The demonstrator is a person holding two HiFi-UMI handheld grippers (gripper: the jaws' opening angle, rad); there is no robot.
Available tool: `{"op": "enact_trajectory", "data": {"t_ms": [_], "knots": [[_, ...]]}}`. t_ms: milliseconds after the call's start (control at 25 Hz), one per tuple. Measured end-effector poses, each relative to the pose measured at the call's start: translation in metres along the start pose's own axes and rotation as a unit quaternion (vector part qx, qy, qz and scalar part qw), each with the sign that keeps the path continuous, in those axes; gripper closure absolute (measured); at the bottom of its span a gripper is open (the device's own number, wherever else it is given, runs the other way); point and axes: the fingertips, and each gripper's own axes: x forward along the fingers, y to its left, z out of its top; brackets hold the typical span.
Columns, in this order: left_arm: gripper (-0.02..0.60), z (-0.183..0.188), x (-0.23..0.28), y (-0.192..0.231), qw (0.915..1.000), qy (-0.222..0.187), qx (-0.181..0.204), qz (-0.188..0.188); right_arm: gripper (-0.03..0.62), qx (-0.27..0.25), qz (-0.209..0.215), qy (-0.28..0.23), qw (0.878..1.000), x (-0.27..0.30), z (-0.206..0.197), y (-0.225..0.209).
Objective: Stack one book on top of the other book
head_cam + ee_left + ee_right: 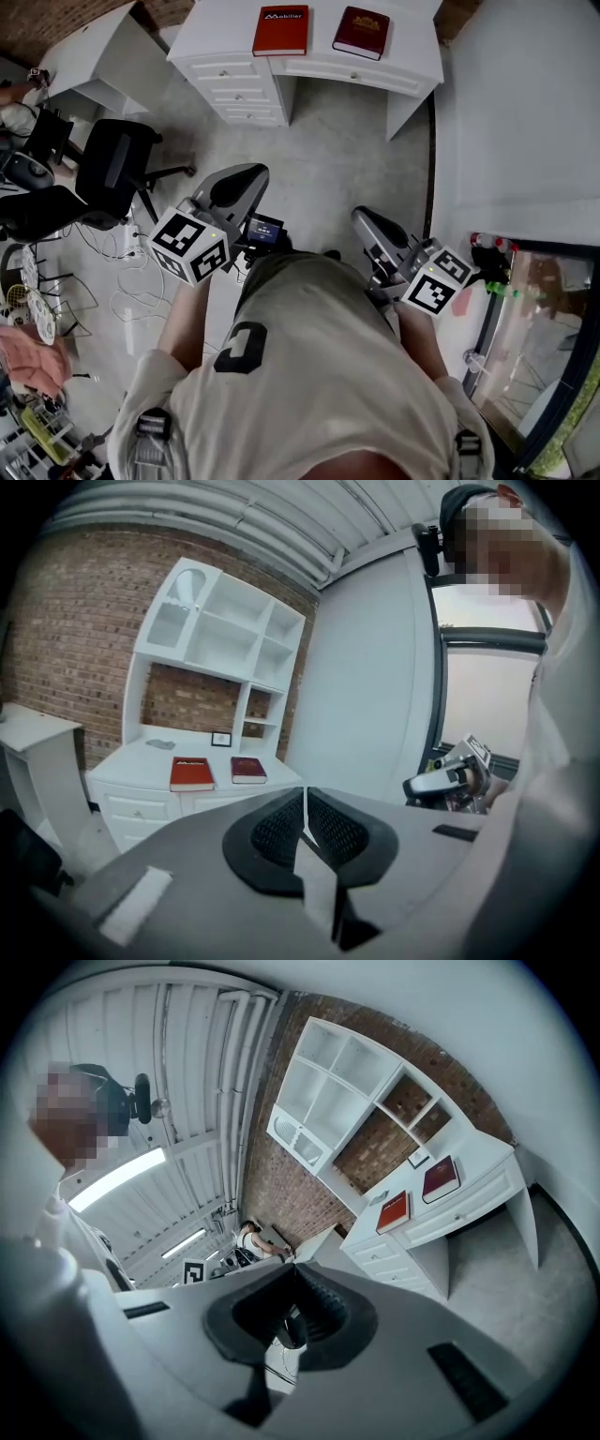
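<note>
- I am seeing two hardcover books lying flat, side by side but apart, on the white wooden desk (412, 58) ahead.
- The bright red rectangular book (280, 30) is showing white lettering, seemingly "Mobilier".
- The dark maroon book (361, 32) is carrying unreadable gold markings.
- I am holding my left gripper (305, 810) and right gripper (292, 1285) with jaws pressed together, empty.

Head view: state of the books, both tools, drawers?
Red book: closed, flat on desk, unstacked.
Maroon book: closed, flat, apart from red one.
Left tool: shut, empty.
Right tool: shut, empty.
Drawers: closed.
</note>
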Motion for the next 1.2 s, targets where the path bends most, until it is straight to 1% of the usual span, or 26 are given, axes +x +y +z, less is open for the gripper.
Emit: {"op": "enact_trajectory", "data": {"t_ms": [80,280,480,640,760,880,1000,1200], "knots": [[0.568,0.002,-0.006,0.008,0.9998,0.0,0.003,0.021,0.589,0.003,0.005,0.005,1.0,-0.001,0.001,-0.001],[0.568,0.008,-0.02,0.017,0.9982,-0.005,0.013,0.058,0.589,-0.001,0.019,0.019,1.0,-0.002,0.002,0.003],[0.568,-0.004,-0.031,0.017,0.9967,0.003,-0.004,0.081,0.589,0.023,0.022,0.039,0.999,-0.006,-0.009,-0.003],[0.568,-0.009,-0.025,0.021,0.9967,0.01,-0.014,0.08,0.589,0.021,0.026,0.054,0.998,0.001,-0.009,-0.005],[0.568,-0.008,-0.02,0.02,0.9973,0.009,-0.014,0.072,0.589,0.018,0.025,0.064,0.998,0.003,-0.01,-0.005],[0.568,-0.008,-0.012,0.03,0.9979,0.008,-0.02,0.062,0.589,0.011,0.012,0.068,0.998,0.01,-0.005,-0.01],[0.568,-0.007,0.004,0.047,0.9982,0.008,-0.027,0.053,0.589,0.013,-0.005,0.067,0.998,0.021,0.002,-0.023],[0.568,0.003,0.027,0.062,0.9991,0.0,-0.021,0.038,0.589,0.006,-0.015,0.073,0.997,0.035,0.012,-0.038]]}}
